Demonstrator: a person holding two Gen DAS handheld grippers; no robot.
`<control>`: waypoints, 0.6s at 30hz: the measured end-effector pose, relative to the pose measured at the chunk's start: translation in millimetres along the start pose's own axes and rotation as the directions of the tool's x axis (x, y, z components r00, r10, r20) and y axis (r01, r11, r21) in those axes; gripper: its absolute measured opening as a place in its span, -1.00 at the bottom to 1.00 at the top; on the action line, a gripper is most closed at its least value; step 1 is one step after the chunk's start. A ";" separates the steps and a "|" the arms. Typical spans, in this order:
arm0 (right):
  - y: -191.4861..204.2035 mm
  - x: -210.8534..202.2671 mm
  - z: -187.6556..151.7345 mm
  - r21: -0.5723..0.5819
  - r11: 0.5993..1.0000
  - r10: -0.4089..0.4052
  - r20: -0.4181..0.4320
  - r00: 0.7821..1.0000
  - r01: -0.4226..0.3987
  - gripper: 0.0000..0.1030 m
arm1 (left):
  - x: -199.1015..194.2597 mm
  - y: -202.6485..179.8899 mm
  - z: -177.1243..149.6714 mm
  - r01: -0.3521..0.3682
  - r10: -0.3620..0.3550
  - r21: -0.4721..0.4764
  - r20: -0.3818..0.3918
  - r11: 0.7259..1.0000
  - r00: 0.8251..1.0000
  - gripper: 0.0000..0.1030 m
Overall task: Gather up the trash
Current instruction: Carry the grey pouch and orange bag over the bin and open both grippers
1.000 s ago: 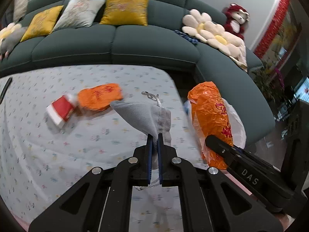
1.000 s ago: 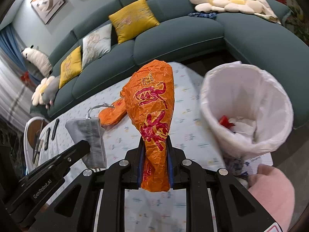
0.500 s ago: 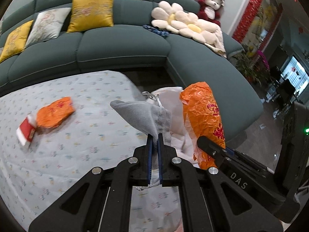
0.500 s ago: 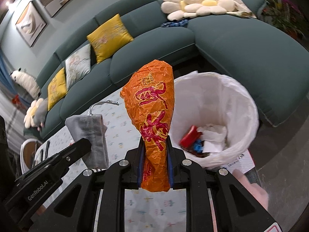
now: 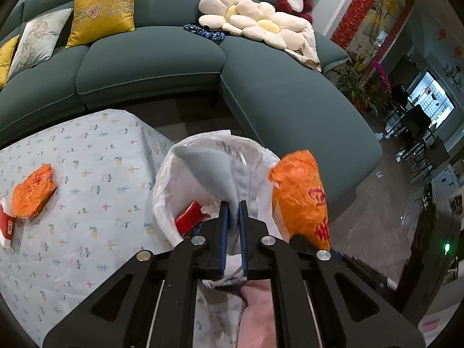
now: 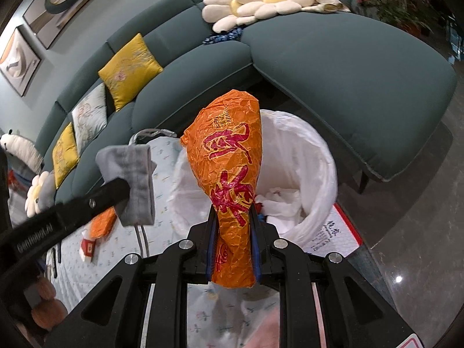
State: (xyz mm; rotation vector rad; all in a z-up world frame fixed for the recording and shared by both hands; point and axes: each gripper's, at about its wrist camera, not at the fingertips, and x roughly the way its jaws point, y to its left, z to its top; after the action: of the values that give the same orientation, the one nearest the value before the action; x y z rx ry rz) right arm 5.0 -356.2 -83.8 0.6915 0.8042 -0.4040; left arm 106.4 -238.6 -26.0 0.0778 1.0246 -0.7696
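Left fingers (image 5: 232, 226): opening around your grey pouch (image 5: 211, 171), held above the lined bin (image 5: 162, 191) for dropping. Right fingers (image 6: 233, 232): pinching the orange wrapper (image 6: 229, 168), likewise poised.

Table (image 5: 87, 217) under floral cloth, orange wrapper (image 5: 33, 191) and red packet (image 5: 5, 226) (touching) lying on it

Right gripper (image 6: 233, 242) clamped on crumpled orange wrapper (image 6: 229, 174) with red lettering, wrapper standing upright between fingers (image 6: 254, 249). White-lined trash bin (image 6: 316, 174) just behind wrapper, crumpled white paper inside. Left gripper (image 6: 116, 194) enters from left, grey drawstring pouch (image 6: 136, 174) at its tip, near bin rim. Desk (image 6: 121, 255) with patterned cloth carries second orange wrapper (image 6: 100, 223) and red-white packet (image 6: 88, 248). Teal sofa (image 6: 333, 66) beyond.
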 end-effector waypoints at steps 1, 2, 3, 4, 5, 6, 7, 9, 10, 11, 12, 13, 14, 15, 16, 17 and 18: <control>-2.6 2.0 1.9 0.002 1.000 -0.005 -0.002 1.000 0.005 -0.64 | 3.5 -0.9 3.2 -0.011 0.011 -0.009 -0.002 1.000 1.000 -0.44; -4.8 4.1 4.0 0.004 1.000 -0.010 -0.003 1.000 0.010 -0.64 | 4.9 -0.8 5.4 -0.028 0.028 -0.021 0.005 0.999 1.000 -0.10; -6.1 5.3 5.2 0.004 1.000 -0.012 -0.004 1.000 0.012 -0.64 | 4.7 -0.1 6.7 -0.045 0.046 -0.034 0.020 0.998 0.999 -0.02; -7.6 7.8 7.4 0.004 1.000 -0.015 -0.006 1.000 0.015 -0.64 | 4.0 1.1 6.7 -0.046 0.047 -0.038 0.028 0.998 0.998 0.00; -7.7 9.6 8.8 0.005 1.000 -0.016 -0.008 1.000 0.016 -0.64 | 5.5 2.6 7.6 -0.046 0.047 -0.042 0.025 0.998 0.999 0.00; -7.6 11.3 9.6 0.006 1.000 -0.017 -0.010 1.000 0.017 -0.64 | 7.2 4.9 8.1 -0.048 0.049 -0.045 0.019 0.998 0.999 0.00; -6.8 13.6 10.1 0.007 1.000 -0.017 -0.013 1.000 0.017 -0.64 | 8.2 7.1 7.6 -0.055 0.056 -0.046 0.015 0.997 0.998 0.00; -4.2 17.4 11.3 0.006 1.000 -0.016 -0.016 1.000 0.016 -0.64 | 9.0 12.8 4.3 -0.079 0.079 -0.041 0.012 0.996 0.997 0.00; -2.4 19.8 11.4 0.004 1.000 -0.015 -0.018 1.000 0.015 -0.64 | 9.4 14.4 3.6 -0.085 0.085 -0.041 0.010 0.996 0.996 0.00; -0.5 21.7 11.7 0.001 1.000 -0.015 -0.020 1.000 0.015 -0.64 | 9.5 18.3 1.5 -0.093 0.093 -0.043 0.006 0.995 0.996 0.00; 1.8 23.5 11.8 -0.001 1.000 -0.013 -0.023 1.000 0.013 -0.64 | 9.7 21.4 0.4 -0.097 0.098 -0.046 0.004 0.994 0.995 0.00; 4.7 25.5 11.8 -0.005 1.000 -0.012 -0.025 1.000 0.012 -0.63 | 9.4 25.7 -1.7 -0.103 0.104 -0.051 0.001 0.993 0.995 0.00; 7.7 27.1 11.9 -0.008 1.000 -0.010 -0.027 1.000 0.010 -0.63 | 9.1 27.9 -2.2 -0.109 0.109 -0.054 0.000 0.993 0.994 0.00; 9.9 28.1 12.2 -0.011 1.000 -0.008 -0.028 1.000 0.008 -0.63 | 8.6 31.7 -3.6 -0.116 0.116 -0.057 -0.002 0.992 0.993 0.00; 13.1 29.8 12.4 -0.017 1.000 -0.007 -0.030 1.000 0.007 -0.63 | 8.0 33.5 -4.1 -0.120 0.120 -0.059 -0.002 0.991 0.993 0.00; 15.8 30.9 12.5 -0.022 1.000 -0.007 -0.031 0.999 0.006 -0.62 | 7.3 37.3 -4.7 -0.124 0.125 -0.064 -0.003 0.990 0.992 0.00; 19.5 32.3 12.7 -0.029 1.000 -0.006 -0.032 0.999 0.005 -0.62 | 6.3 40.6 -5.6 -0.126 0.126 -0.070 -0.003 0.990 0.992 0.00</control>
State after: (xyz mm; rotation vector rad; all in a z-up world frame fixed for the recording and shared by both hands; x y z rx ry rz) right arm 43.3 -353.5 -94.4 0.6702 0.8415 -0.3863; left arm 128.8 -209.7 -45.7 0.0808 1.0347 -0.6179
